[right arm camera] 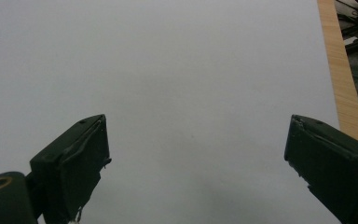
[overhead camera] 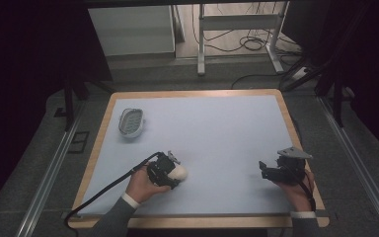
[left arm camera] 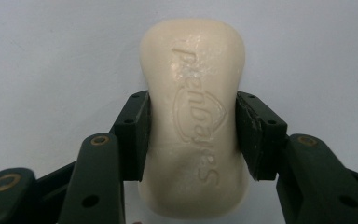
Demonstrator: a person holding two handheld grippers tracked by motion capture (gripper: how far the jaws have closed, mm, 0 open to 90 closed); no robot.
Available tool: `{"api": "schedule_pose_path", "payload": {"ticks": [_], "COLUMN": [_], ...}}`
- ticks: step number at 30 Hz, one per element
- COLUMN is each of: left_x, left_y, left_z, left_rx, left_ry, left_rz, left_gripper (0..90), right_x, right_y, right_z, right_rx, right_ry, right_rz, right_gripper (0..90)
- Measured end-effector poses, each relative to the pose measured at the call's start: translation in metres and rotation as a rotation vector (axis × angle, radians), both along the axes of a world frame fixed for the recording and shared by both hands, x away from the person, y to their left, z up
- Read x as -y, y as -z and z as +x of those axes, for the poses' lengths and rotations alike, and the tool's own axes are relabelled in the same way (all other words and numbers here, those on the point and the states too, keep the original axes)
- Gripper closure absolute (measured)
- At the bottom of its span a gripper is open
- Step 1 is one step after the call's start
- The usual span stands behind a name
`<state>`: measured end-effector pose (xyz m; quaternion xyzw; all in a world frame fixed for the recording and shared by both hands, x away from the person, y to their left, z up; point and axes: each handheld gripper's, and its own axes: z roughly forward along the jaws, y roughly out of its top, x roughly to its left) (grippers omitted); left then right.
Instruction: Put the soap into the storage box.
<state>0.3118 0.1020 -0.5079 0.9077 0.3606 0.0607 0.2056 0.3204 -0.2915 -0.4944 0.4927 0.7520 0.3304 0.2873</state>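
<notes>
High view overhead, gripper views close, table [overhead camera: 217, 128] shared

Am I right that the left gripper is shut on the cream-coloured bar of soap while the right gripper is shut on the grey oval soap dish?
Not quite. The left gripper is shut on the cream-coloured bar of soap, but the right gripper is open and empty, as the right gripper view shows. The grey oval soap dish sits apart on the table.

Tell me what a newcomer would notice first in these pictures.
First, the pale bar of soap, pinched across its middle by the left claw near the table's front left. Next, the soap dish sitting alone at the back left. Last, the right claw, wide open over bare tabletop at the front right.
</notes>
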Motion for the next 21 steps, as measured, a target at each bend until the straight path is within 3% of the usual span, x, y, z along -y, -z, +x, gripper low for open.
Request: {"api": "schedule_pose_path", "payload": {"ticks": [6,14,21], "left_x": [-0.005,-0.020,-0.027], "left_y": [-0.003,-0.018,-0.025], "left_z": [0.002,0.004,0.007], "left_rx": [-0.007,0.023,0.036], "left_ry": [0.008,-0.014,-0.027], "left_rz": [-0.020,-0.073,-0.090], "left_gripper": [49.4,49.4,49.4], "right_x": [0.002,0.002,0.003], "right_y": [-0.001,-0.002,-0.002], "right_z": [0.000,-0.001,-0.001], "right_rx": [0.003,0.008,0.007], "right_ry": [0.008,0.011,0.013], "right_rz": [0.003,0.005,0.006], "right_gripper": [6.3,6.3,6.3]}}
